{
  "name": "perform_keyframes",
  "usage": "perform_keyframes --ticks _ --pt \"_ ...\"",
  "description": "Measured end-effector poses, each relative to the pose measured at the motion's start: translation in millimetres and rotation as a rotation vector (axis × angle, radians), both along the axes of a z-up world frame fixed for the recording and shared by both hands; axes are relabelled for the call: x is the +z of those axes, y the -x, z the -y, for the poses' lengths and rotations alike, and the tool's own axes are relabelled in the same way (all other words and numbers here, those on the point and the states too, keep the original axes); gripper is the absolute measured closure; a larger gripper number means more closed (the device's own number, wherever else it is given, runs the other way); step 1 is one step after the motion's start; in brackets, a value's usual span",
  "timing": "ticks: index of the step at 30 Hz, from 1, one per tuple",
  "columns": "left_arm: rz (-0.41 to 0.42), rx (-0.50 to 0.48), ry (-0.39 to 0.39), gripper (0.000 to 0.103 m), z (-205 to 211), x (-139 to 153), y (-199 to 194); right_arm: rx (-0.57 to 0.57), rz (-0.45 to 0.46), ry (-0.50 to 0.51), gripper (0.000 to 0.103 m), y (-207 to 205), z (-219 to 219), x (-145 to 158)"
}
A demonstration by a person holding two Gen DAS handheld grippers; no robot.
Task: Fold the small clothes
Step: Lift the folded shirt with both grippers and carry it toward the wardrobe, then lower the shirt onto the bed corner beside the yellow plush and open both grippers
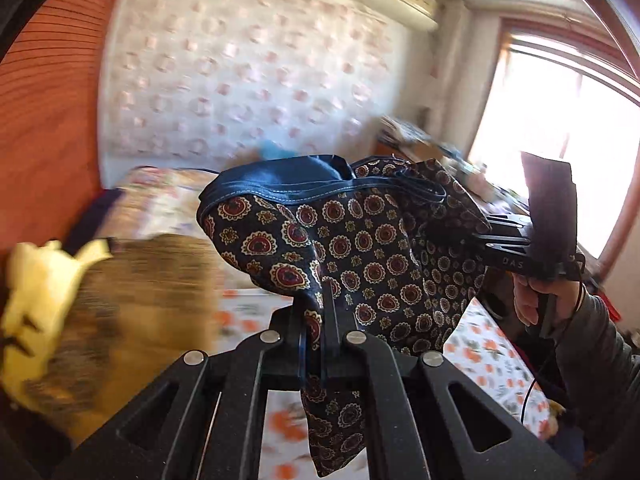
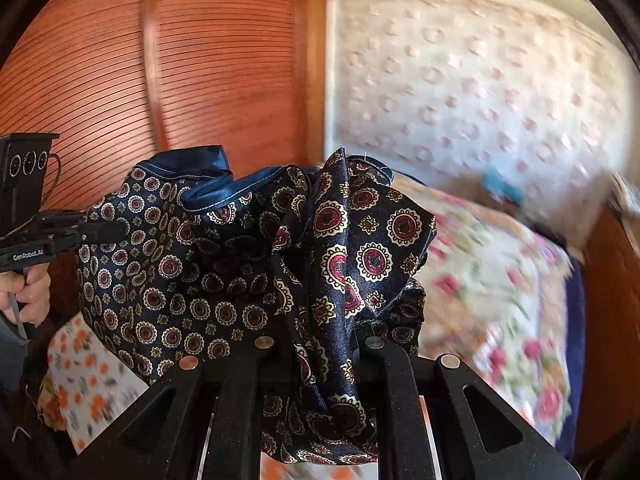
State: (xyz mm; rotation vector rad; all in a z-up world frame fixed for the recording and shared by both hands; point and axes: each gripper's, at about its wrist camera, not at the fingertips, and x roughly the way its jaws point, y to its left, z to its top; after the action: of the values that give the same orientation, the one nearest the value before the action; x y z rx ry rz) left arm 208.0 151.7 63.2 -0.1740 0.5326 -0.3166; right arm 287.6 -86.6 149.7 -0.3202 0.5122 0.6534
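Right wrist | "GenRobot.AI" on left claw (image 2: 116, 230) | both claws clamp patterned garment (image 2: 168, 280)

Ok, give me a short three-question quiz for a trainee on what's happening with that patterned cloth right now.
1. True or false: the left gripper is shut on the patterned garment.
2. What does the right gripper hold?
A. a floral bedsheet
B. the patterned garment
C. nothing
3. Fill in: the garment hangs in the air between the two ____, above the bed.

Key: 1 true; 2 B; 3 grippers.
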Motion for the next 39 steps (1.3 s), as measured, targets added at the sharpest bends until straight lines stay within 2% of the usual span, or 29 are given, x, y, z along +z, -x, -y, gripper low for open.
perform_keyframes --ticks 4,9,13,16,17,18,20,21,23,25,28,32,35,36,37,39 --pt "0.006 0.104 0.004 0.098 -49.3 -3.5 20.5 0.094 0.007 0.027 0.090 -28.8 -70.7 -1.0" --pt "-0.017 0.219 0.035 0.098 -97.7 -26.0 38.2 0.188 -0.004 0.068 0.090 -72.9 -154.2 -9.4" --pt "-0.074 0.267 0.069 0.098 -119.2 -57.5 38.8 0.234 -0.018 0.107 0.090 -121.0 -199.7 -27.2" --pt "-0.121 0.306 0.061 0.098 -122.2 -81.8 29.4 0.231 -0.031 0.137 0.089 -151.1 -223.7 -48.6" --pt "-0.129 0.321 0.052 0.098 -122.2 -88.5 25.9 0.214 -0.029 0.148 0.086 -161.7 -230.2 -55.2" --pt "-0.134 0.328 0.049 0.098 -121.2 -91.4 26.5 0.193 -0.025 0.156 0.084 -169.1 -231.9 -60.3" --pt "-0.148 0.351 0.027 0.098 -118.9 -99.2 24.9 0.151 -0.028 0.163 0.068 -180.1 -240.1 -65.0" --pt "-0.149 0.353 0.018 0.098 -117.8 -101.0 25.5 0.115 -0.025 0.158 0.065 -184.6 -238.0 -65.3" --pt "-0.152 0.356 0.012 0.098 -116.6 -100.3 31.8 0.037 0.027 0.136 0.057 -177.0 -234.4 -60.6" --pt "-0.151 0.362 0.006 0.098 -119.5 -102.3 36.1 -0.006 0.068 0.102 0.057 -154.0 -223.5 -55.3" --pt "-0.156 0.373 -0.018 0.098 -118.4 -104.8 35.5 0.000 0.100 0.033 0.057 -130.2 -204.8 -49.5" --pt "-0.153 0.385 -0.055 0.097 -117.8 -103.1 38.5 0.061 0.033 0.010 0.057 -110.8 -182.6 -69.1" --pt "-0.144 0.403 -0.102 0.092 -113.4 -99.2 41.0 0.048 -0.001 0.047 0.057 -125.6 -177.2 -87.4" --pt "-0.139 0.411 -0.119 0.086 -112.1 -97.4 42.3 0.034 -0.012 0.045 0.057 -126.2 -171.3 -91.8" --pt "-0.129 0.416 -0.139 0.080 -109.0 -94.3 45.4 0.026 -0.017 0.035 0.057 -126.1 -165.1 -90.7" --pt "-0.116 0.409 -0.161 0.077 -103.2 -89.2 49.8 0.016 -0.023 0.009 0.057 -116.1 -151.4 -88.2"
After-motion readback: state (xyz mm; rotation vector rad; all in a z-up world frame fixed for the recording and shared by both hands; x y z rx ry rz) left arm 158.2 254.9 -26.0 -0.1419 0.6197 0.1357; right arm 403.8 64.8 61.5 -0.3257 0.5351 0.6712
